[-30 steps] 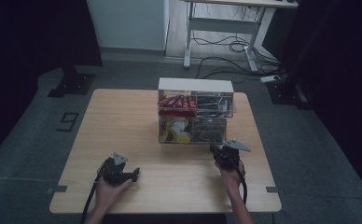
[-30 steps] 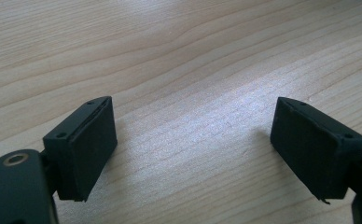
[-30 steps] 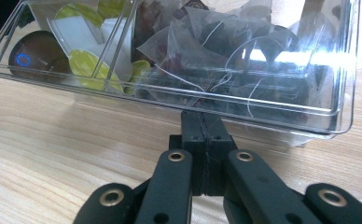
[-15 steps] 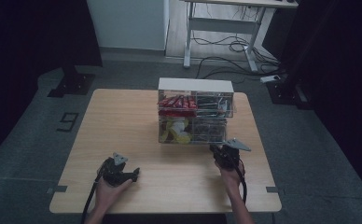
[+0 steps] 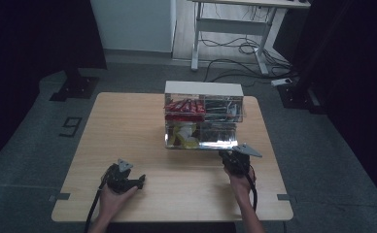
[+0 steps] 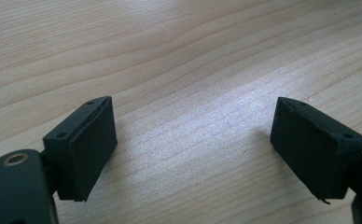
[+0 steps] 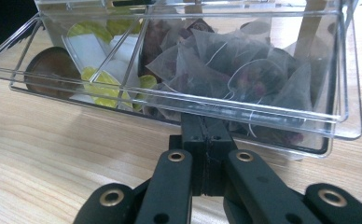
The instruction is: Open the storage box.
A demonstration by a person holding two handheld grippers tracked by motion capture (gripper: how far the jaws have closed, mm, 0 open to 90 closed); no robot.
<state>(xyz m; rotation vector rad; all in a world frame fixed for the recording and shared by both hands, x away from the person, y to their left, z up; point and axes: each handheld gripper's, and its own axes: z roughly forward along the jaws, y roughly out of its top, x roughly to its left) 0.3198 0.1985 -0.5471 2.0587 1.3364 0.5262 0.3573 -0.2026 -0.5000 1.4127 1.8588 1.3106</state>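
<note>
Nearest the person, the left tool (image 5: 127,180) rests low over the bare wooden table (image 5: 128,131), its jaws standing wide apart with nothing between them; it takes no part in the work yet. Farther out on the right side, the right tool (image 7: 203,133) has its jaws pressed together at the front lip of the clear drawer (image 7: 263,119), seemingly pinching that lip or a small handle on it, though the exact contact is hidden by the plastic. The drawer belongs to the lower tier of the clear organizer box (image 5: 203,116) standing past mid-table, and it appears drawn partway out toward the person. Inside lie pyramid tea bags (image 7: 235,74) and, in a neighbouring compartment, yellow-and-white packets (image 7: 100,65). By my judgement the opening is underway; whatever follows with the contents remains to do.
</note>
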